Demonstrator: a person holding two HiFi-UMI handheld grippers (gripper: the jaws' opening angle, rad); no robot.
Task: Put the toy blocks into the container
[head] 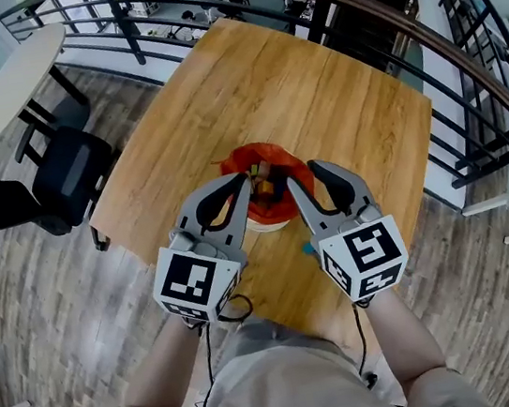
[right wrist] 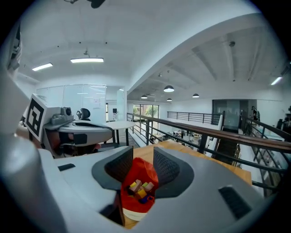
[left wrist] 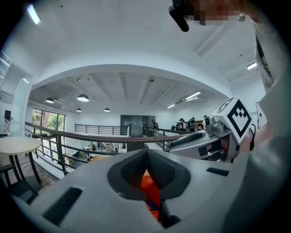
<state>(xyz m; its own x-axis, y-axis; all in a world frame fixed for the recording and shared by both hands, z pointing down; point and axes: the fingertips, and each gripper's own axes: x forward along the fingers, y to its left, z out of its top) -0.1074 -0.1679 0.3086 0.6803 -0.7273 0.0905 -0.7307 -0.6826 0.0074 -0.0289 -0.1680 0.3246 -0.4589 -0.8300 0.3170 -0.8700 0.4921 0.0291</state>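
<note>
A red container (head: pixel 240 159) with a white base stands on the wooden table (head: pixel 314 94), with several small toy blocks (head: pixel 266 181) inside. Both grippers hover above its near side without touching it. My left gripper (head: pixel 244 182) has its fingertips together and holds nothing; in the left gripper view the left gripper (left wrist: pixel 146 152) shows red only through the slit below the tips. My right gripper (head: pixel 305 173) is open and empty. Between the parted pads of the right gripper (right wrist: pixel 140 157) I see the container (right wrist: pixel 129 207) and its blocks (right wrist: pixel 140 189) below. A small teal piece (head: pixel 308 248) lies on the table by the right gripper.
The table's near edge runs just under my hands. A round white table (head: pixel 16 67) and a black chair (head: pixel 70 173) stand at the left on the wood floor. A dark railing (head: pixel 378 13) curves behind the table and down the right side.
</note>
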